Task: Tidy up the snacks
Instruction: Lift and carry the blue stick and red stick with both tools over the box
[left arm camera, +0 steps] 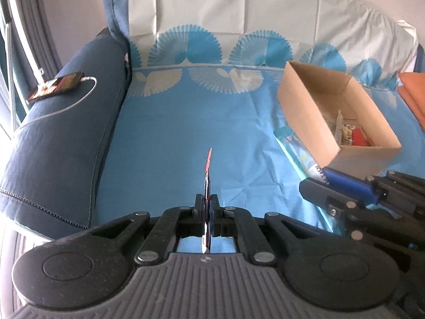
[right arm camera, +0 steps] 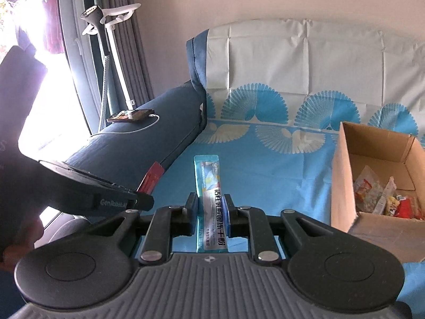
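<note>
1. Currently, left gripper (left arm camera: 208, 207): fingers clamped on a thin red-and-blue snack packet (left arm camera: 208, 175), seen edge-on, held above the blue sofa cover (left arm camera: 172, 133).
2. Right gripper (right arm camera: 209, 207): fingers pinch a long teal stick sachet (right arm camera: 209, 186) by its sides, also lifted off the cover.
3. Cardboard box (right arm camera: 342, 180) sits to the right on the sofa, open, with several snacks inside.
4. Phone (left arm camera: 55, 85) rests on the dark armrest (left arm camera: 61, 146), cable attached.

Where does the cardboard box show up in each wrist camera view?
Left wrist view: the cardboard box sits at the upper right on the blue sheet, snacks inside.
Right wrist view: the cardboard box stands at the right edge, open top.
Shared landmark: the phone on the dark blue armrest.
</note>
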{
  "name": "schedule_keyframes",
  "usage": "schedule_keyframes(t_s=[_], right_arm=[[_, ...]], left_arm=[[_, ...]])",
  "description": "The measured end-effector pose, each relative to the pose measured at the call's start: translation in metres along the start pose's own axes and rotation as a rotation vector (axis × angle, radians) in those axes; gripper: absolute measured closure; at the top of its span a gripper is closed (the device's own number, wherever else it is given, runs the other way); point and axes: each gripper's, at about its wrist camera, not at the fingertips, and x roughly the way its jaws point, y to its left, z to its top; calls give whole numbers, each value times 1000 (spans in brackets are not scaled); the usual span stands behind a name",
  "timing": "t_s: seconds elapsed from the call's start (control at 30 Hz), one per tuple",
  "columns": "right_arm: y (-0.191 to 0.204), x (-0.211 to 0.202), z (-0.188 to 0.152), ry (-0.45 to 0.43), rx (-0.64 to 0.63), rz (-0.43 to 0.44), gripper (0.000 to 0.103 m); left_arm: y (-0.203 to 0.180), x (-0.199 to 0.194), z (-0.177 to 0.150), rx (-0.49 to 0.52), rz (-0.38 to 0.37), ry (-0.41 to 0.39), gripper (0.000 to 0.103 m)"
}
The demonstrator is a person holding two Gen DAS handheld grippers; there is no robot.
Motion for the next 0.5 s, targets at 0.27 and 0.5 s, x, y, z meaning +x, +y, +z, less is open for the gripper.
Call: schedule_keyframes(t_s=[0.27,0.5], right_arm=[[-2,-11,-9,0,8,-8,82],[-3,-12,-10,2,13,-8,82]], left_arm=[[-10,-7,-3,29,4,-11,100],[-11,-6,-3,35,9,-8,100]])
